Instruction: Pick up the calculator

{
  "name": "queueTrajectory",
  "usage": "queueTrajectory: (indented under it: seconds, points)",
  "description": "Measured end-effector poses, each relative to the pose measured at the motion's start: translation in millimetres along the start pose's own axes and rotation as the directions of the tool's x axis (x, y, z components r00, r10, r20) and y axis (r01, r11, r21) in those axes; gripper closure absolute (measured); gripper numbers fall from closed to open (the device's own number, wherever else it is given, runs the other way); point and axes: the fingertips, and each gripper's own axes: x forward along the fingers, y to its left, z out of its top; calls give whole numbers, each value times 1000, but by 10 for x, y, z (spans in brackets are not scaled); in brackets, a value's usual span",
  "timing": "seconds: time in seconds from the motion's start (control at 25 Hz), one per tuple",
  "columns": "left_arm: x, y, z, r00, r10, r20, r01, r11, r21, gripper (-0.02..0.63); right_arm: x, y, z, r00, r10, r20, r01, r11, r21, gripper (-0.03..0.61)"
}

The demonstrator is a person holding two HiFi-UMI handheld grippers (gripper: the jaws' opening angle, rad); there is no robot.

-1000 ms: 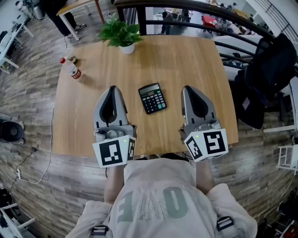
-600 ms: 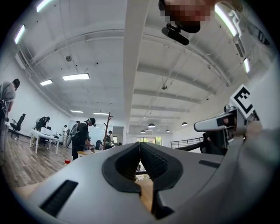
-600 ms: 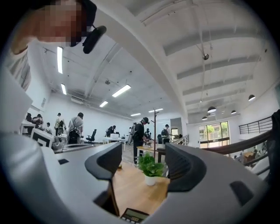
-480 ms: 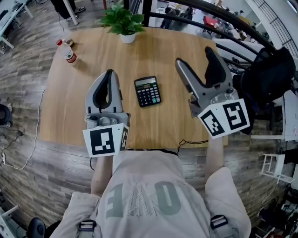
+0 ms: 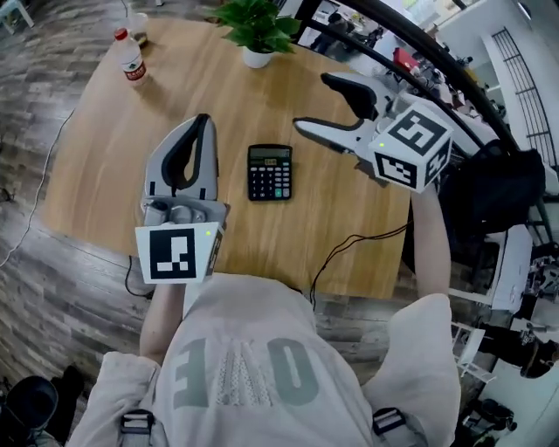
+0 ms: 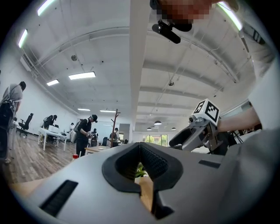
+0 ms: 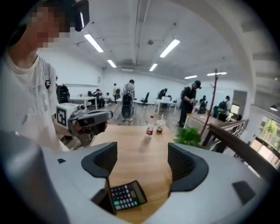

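Item count:
- 1 wooden table [image 5: 96,166]
- 1 calculator [image 5: 269,172], centre
- 1 potted plant [image 5: 258,30], far edge
- 1 plastic bottle [image 5: 130,59], far left
- 1 cup [image 7: 160,126], beside the bottle
- 1 black cable [image 5: 335,251], near right
- 2 grippers: left gripper [image 5: 203,124], right gripper [image 5: 313,103]

**Head view:** the plant [image 5: 259,22] is cut by the top edge. The table's [image 5: 105,148] near edge lies partly behind the left gripper [image 5: 203,122] and the person's torso [image 5: 253,349].

**Right gripper view:** one jaw covers the calculator's [image 7: 127,195] left edge, and its key print is too blurred to read.

**Left gripper view:** only a sliver of plant and table shows between the jaws, and the calculator is hidden.
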Motion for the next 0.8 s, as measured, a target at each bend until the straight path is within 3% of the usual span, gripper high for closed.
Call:
queueTrajectory:
  seconds: [0.08,0.2,0.44,0.6,0.8]
  points:
    - [61,73,-128,999,14,-32,-14,1000,-10,604,255,-2,-253,987,118,-105,-119,993,1,212]
    - [179,174,-289,998,32,-51,-33,999,-29,604,571,-92,-575,948,235,-213,-233,972,35,213]
    - [299,124,-743,991,24,-131,-28,999,-26,604,932,-85,-1156,806,479,-349,-440,878,189,215]
    - [401,141,-1128,983,19,-184,-29,998,-54,604,1172,13,-1573,674,589,-446,-538,805,249,215]
    - [438,168,-1533,965,38,-258,-63,994,-88,604,1313,231,-2073,461,721,-518,-638,675,370,215]
